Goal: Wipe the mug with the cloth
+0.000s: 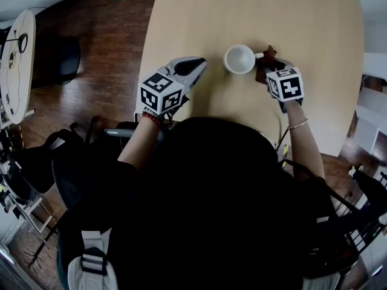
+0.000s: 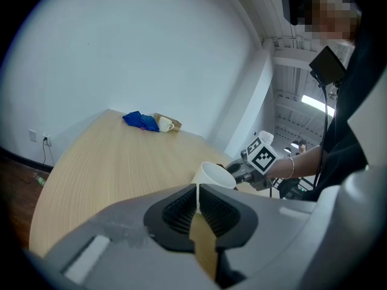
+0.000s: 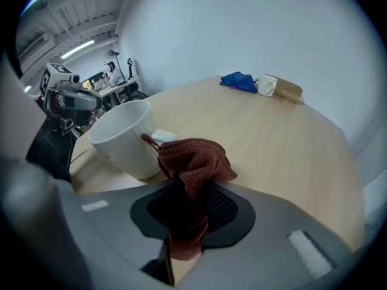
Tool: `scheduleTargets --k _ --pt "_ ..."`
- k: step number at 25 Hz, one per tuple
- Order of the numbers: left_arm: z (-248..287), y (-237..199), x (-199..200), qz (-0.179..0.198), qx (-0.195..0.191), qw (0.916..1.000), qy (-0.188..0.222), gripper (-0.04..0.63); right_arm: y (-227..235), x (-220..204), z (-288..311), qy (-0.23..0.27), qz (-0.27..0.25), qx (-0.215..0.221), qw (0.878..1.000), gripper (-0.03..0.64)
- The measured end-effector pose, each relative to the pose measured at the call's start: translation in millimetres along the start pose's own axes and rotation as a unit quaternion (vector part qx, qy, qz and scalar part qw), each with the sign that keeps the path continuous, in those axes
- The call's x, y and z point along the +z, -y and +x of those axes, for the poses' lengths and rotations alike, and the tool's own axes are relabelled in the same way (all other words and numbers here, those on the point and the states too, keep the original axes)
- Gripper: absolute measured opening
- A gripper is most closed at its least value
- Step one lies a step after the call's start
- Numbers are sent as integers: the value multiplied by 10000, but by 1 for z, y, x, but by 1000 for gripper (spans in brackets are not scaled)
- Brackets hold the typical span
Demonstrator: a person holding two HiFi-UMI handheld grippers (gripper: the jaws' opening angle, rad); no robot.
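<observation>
White ceramic mug [image 1: 239, 59] upright, near worktop's [image 1: 302, 17] near edge, unheld. Right tool [image 3: 188, 219] clamped on bunched rust-brown cloth [image 3: 195, 159], just beside mug handle. Left tool [image 2: 198, 213] jaws together, empty, short of mug. Risk: wiping push slides or tips unbraced mug; wad snags handle.

White mug [image 1: 239, 59] stands upright on the tan counter [image 1: 254, 11], mouth up, empty, handle pointing at the cloth. Rust-brown cloth [image 3: 195, 162] is bunched and pinched in the right tool [image 3: 192, 207], right at the mug's handle; contact unclear.
</observation>
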State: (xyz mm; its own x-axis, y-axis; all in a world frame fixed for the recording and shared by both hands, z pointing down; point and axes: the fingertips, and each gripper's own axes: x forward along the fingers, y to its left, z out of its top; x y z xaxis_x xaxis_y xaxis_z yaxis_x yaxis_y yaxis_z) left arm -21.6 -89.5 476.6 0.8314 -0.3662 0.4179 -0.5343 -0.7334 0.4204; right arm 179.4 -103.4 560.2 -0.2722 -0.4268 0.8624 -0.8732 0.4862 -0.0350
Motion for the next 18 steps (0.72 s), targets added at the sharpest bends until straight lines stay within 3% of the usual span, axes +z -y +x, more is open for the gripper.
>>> scheduleTargets --k 5,8,13,18 --pt "-3 4 6 94 -18 9999 98 6 4 -24 -39 -32 64 -52 10000 83" --pt "-4 8 6 193 -48 9997 112 6 4 -56 -62 -345 -26 -87 9994 85" --pt "-2 16 6 168 -91 9997 124 6 12 -84 -50 -563 -438 -806 9942 95" --pt "-4 24 16 317 -97 9992 213 6 13 -83 -38 -386 -216 -967 9943 129"
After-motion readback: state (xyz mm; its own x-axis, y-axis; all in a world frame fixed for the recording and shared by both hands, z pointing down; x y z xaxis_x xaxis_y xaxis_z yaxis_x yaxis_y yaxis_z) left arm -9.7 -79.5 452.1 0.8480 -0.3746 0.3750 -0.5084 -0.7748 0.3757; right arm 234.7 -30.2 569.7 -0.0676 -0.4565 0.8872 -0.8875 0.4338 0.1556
